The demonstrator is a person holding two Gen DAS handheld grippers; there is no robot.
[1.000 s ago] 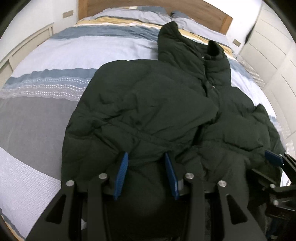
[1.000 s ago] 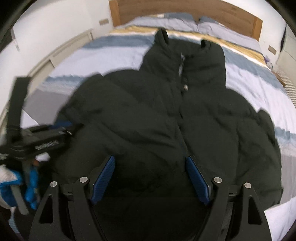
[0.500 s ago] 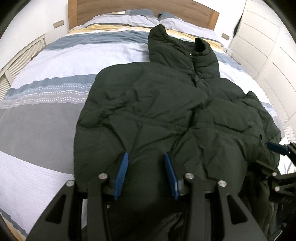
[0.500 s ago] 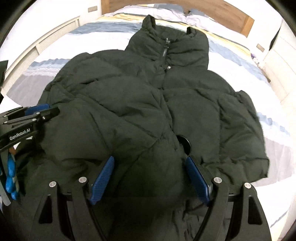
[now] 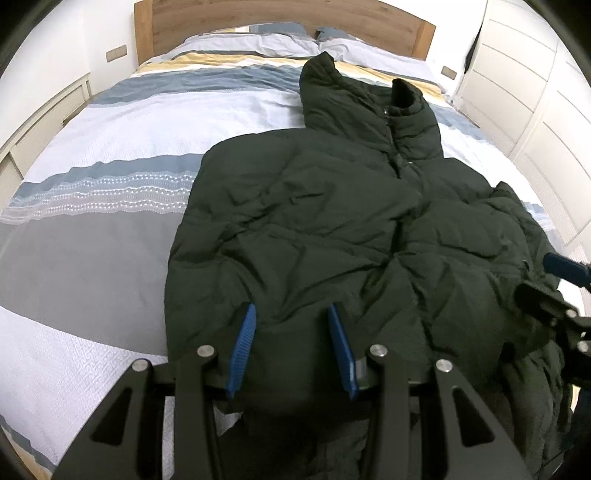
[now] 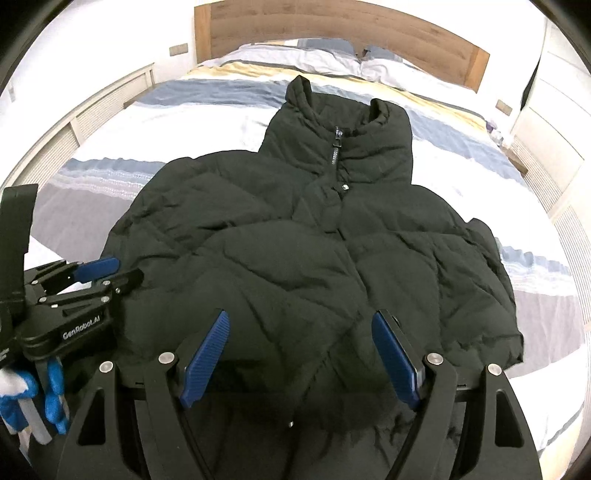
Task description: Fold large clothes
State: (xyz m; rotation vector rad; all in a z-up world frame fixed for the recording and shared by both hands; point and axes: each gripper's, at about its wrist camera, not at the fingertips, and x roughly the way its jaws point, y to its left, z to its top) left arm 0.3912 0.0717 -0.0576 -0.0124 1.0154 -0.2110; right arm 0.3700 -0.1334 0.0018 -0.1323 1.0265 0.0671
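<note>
Two grippers over one big dark puffer jacket (image 6: 314, 266), and honestly the bed is most of the picture. The jacket lies front-up on a bed (image 5: 122, 192) covered with a striped duvet: bands of pale blue-white, slate blue, a dotted lacy stripe, plain grey, and a mustard-yellow one up near the pillows (image 6: 388, 72). Collar points toward the wooden headboard (image 6: 332, 33), zip (image 6: 334, 151) done up at the neck, hem toward the cameras. The left sleeve looks folded in across the chest; the right side is bunched and rumpled along its edge.

Room-wise: white walls, a low white slatted panel (image 6: 92, 122) running along the left side of the bed, white paneled wardrobe doors (image 5: 535, 92) on the right, a small switch plate (image 5: 116, 53) beside the headboard.

The left gripper (image 5: 291, 347) has its blue pads moderately apart, with the hem area of the jacket sitting between them, but the pads aren't closed on the fabric. The right gripper (image 6: 301, 360) is spread noticeably wider, hovering over the lower middle of the jacket, gripping nothing. In the right wrist view the left tool sits at the jacket's left edge, with a blue-gloved hand (image 6: 40, 395) on its handle.
</note>
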